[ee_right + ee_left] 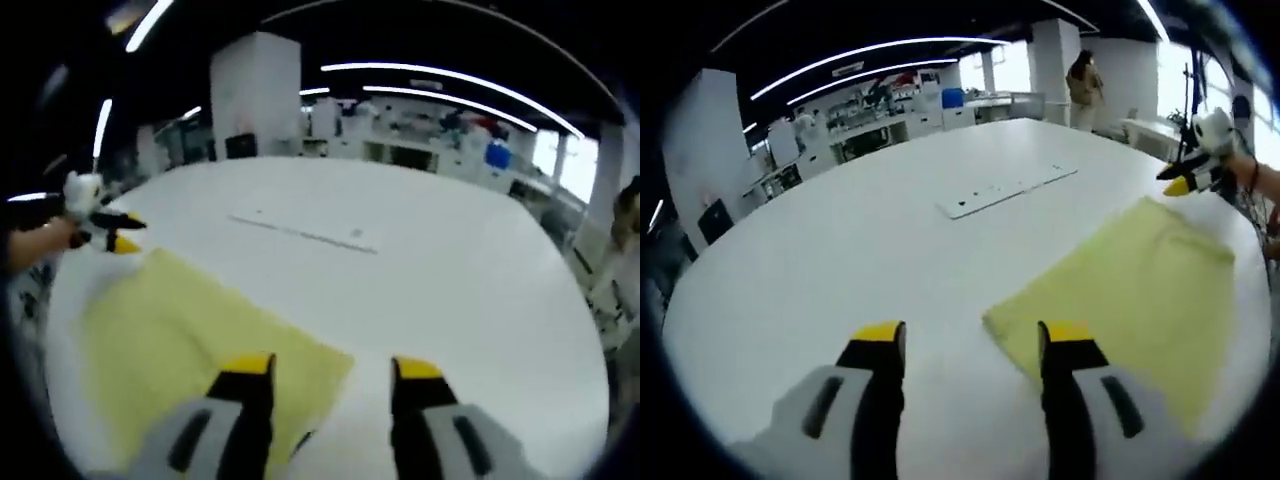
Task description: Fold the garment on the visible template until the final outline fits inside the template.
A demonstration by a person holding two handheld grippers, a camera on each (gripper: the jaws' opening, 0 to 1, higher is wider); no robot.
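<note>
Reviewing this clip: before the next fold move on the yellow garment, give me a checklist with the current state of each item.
1. Left gripper open, fingers empty: ok.
2. Right gripper open, nothing held: ok.
3. Yellow garment lying flat on the white table, fully in view: ok in the right gripper view; its near edge is cut off in the left gripper view.
4. Template outline visible around the garment: cannot tell; no marking can be made out.
5. Each gripper near a garment corner: ok.
6. Flat white panel on the table clear of the garment: ok.
</note>
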